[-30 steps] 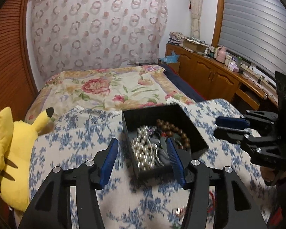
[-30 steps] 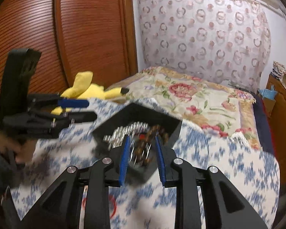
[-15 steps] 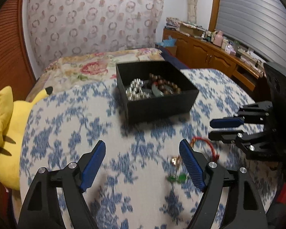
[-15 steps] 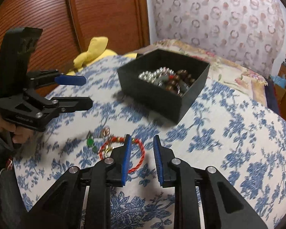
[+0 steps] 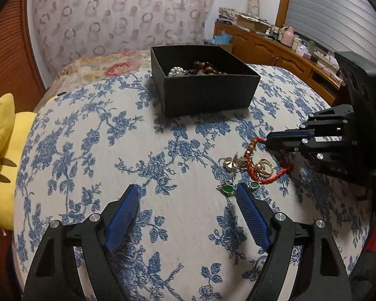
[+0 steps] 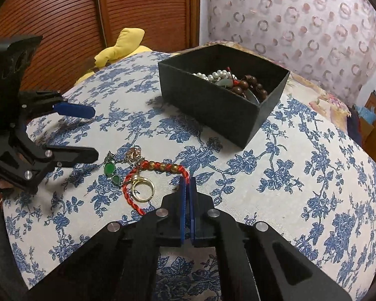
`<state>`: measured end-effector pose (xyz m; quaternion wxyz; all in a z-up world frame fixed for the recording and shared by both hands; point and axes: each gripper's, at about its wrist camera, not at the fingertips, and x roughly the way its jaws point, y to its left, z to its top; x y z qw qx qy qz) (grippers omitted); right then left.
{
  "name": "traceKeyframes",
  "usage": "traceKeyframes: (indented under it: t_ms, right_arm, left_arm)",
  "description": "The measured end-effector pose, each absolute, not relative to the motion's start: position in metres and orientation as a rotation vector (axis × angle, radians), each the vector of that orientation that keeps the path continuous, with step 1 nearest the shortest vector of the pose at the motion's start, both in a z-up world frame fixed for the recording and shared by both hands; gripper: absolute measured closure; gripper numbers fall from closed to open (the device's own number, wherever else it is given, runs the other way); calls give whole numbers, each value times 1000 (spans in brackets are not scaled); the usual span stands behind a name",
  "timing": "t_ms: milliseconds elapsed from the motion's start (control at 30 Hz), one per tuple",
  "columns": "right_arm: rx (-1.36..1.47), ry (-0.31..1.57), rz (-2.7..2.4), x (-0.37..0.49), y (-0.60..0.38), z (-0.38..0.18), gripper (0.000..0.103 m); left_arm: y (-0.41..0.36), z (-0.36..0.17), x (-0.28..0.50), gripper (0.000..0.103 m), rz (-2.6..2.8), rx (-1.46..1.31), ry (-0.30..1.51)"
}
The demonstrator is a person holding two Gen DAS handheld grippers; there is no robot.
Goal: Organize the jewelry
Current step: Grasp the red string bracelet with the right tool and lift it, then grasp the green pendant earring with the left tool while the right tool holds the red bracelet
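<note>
A red cord bracelet (image 6: pixel 160 166) with gold beads lies on the blue-flowered tablecloth, and one end runs between the tips of my right gripper (image 6: pixel 187 179), which is shut on it. Gold rings (image 6: pixel 143 188), green stone earrings (image 6: pixel 110 168) and a small gold ornament (image 6: pixel 134 153) lie beside it. In the left wrist view the same bracelet (image 5: pixel 250 150) meets the right gripper (image 5: pixel 269 139). My left gripper (image 5: pixel 188 188) stands open just above the cloth with nothing between its fingers; a green earring (image 5: pixel 226 189) lies at its right fingertip. The black box (image 5: pixel 208 95) behind holds pearls and brown beads.
A yellow plush toy (image 5: pixel 2 138) lies off the table's left edge. Past the table's far edge are a flowered bed and a patterned curtain. A wooden sideboard (image 5: pixel 275 50) with clutter runs along the right wall. Bare cloth (image 5: pixel 87 138) stretches left of the box.
Both grippers came down from over the box to the loose jewelry near the table's front. The right gripper's jaws shut on the red bracelet. The left gripper's jaws spread wider.
</note>
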<state>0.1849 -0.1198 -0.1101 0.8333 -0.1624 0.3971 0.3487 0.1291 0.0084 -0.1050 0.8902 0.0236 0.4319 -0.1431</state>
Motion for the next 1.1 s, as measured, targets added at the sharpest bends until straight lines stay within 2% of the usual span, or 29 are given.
traceKeyframes:
  t_ms: [367, 633, 667, 733, 833, 933, 1100]
  right_arm:
    - [-208, 687, 712, 177, -154, -54, 101]
    - [-202, 683, 676, 176, -166, -54, 100]
    - [-197, 684, 670, 176, -169, -55, 100]
    - [-196, 680, 649, 176, -174, -55, 100]
    - [-193, 680, 627, 176, -182, -57, 100]
    - [-180, 694, 609, 178, -192, -62, 100]
    - [-157, 713, 598, 180, -202, -70, 100]
  left_arm:
    - [-17, -105, 127, 26, -349, 67, 901]
    - [-37, -99, 131, 27, -380, 109, 871]
    - [-41, -98, 132, 29, -389, 119, 864]
    - [-46, -97, 135, 43, -407, 132, 864]
    - [-53, -97, 140, 56, -432, 137, 870]
    - [-62, -96, 145, 66, -462, 151, 873]
    - [-70, -102, 153, 72, -497, 163, 890]
